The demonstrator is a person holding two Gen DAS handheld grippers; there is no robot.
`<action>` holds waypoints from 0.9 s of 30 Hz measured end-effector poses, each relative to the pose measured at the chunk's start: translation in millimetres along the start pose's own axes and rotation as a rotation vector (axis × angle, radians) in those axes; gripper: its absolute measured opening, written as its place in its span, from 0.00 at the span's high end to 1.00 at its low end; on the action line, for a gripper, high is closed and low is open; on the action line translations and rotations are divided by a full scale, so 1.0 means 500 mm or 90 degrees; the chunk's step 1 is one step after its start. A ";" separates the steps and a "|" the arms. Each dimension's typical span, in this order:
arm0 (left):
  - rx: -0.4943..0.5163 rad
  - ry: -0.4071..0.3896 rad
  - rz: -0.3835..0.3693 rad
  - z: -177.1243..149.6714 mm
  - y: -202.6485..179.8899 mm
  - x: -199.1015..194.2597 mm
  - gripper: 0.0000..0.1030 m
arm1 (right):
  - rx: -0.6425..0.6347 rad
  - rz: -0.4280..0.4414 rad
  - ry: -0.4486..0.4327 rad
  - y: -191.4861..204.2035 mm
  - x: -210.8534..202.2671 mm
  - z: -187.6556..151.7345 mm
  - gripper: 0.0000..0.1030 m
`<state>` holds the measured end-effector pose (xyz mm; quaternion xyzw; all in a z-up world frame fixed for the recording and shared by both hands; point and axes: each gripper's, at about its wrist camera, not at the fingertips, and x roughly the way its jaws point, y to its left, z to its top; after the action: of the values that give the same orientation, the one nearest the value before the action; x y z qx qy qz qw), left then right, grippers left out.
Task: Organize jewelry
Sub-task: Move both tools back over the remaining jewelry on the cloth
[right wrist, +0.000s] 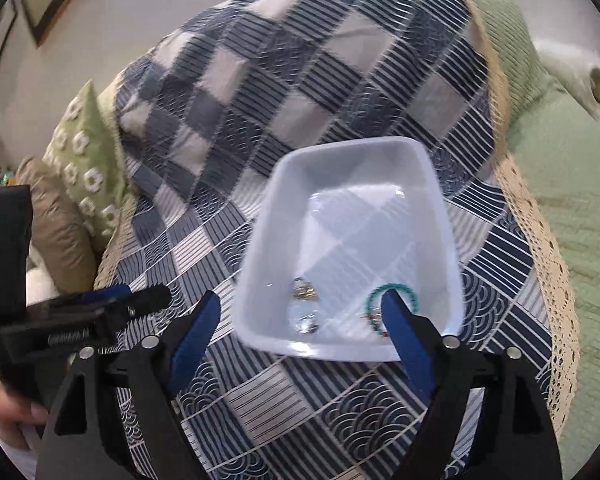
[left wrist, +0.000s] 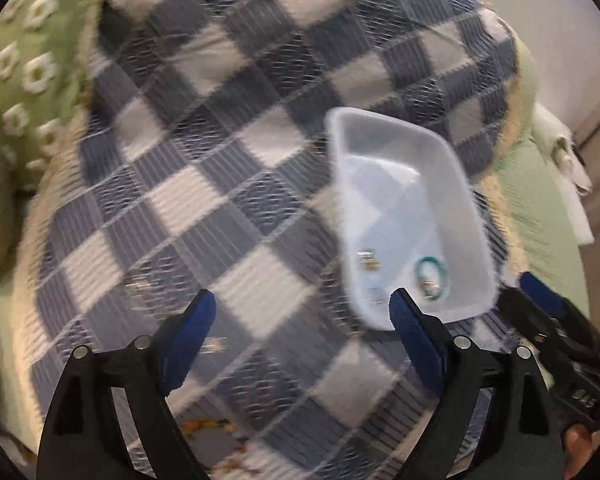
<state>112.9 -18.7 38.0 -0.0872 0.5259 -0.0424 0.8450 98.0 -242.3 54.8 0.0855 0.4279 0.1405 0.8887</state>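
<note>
Jewelry lies in a white plastic tray point(right wrist: 432, 200) set on a blue-and-white checked quilt point(right wrist: 260, 92). All pieces sit bunched at the tray's near end: a teal bead bracelet point(right wrist: 410, 298) toward the right wall, a small metal piece point(right wrist: 304, 290) left of it, and a clear, glassy piece point(right wrist: 306, 324) just in front of that one, close to the near wall. The far half of the tray floor is bare. The tray is rectangular with rounded corners; its long axis runs away from the right camera, leaning slightly right.

Right claw point(right wrist: 300, 312) has both blue fingers spread wide and holds nothing; its right finger overlaps the bracelet in view, its left finger is over the quilt outside the tray's left wall. Whether either finger touches anything cannot be told.

Left claw point(left wrist: 302, 306) is likewise wide open and empty, over open quilt left of the tray; that view is blurred.

A lace edge point(right wrist: 540, 240) borders the quilt on the right, with green bedding point(right wrist: 580, 160) beyond. A green flowered cushion point(right wrist: 84, 172) lies at the left.
</note>
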 end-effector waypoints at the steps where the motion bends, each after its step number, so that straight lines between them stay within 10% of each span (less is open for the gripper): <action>1: -0.006 0.000 0.008 -0.001 0.020 -0.003 0.18 | -0.010 -0.002 0.003 0.016 0.003 -0.004 0.17; 14: -0.075 0.015 0.150 -0.063 0.295 0.043 0.18 | -0.033 0.024 0.092 0.144 0.123 -0.060 0.16; 24: -0.069 0.046 0.136 -0.031 0.326 0.140 0.19 | -0.075 -0.014 0.115 0.180 0.171 -0.081 0.16; 27: -0.083 0.066 0.130 -0.017 0.329 0.167 0.34 | -0.083 -0.022 0.125 0.182 0.182 -0.085 0.16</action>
<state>138.8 128.3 -71.1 -0.0860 0.5768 0.0737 0.8090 102.7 -125.3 -13.7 0.0058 0.5043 0.1605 0.8485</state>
